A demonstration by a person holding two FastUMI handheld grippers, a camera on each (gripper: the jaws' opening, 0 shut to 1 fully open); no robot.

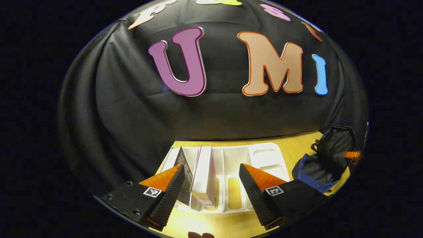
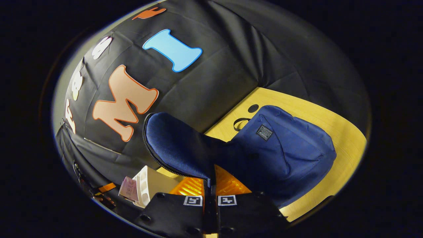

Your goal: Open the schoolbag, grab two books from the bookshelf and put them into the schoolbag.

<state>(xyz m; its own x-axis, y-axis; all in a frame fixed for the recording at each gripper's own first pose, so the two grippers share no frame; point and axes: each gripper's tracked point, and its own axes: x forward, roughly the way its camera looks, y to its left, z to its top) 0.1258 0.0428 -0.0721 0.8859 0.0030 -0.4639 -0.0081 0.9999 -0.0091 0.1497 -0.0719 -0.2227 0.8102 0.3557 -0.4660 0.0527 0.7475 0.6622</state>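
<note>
Pinching the schoolbag (image 2: 284, 148) flap, right fingers (image 2: 211, 185) hide its opening; left fingers (image 1: 175, 185) spread wide.

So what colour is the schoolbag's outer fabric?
Dark blue, clearest in the right gripper view, where the right gripper pinches the schoolbag flap.

A navy schoolbag (image 2: 284, 148) lies on its side with its zippered flap (image 2: 178, 145) lifted open toward nine o'clock, while two books (image 1: 203, 172) stand upright in a white bookshelf (image 1: 261, 155) at six o'clock.
</note>
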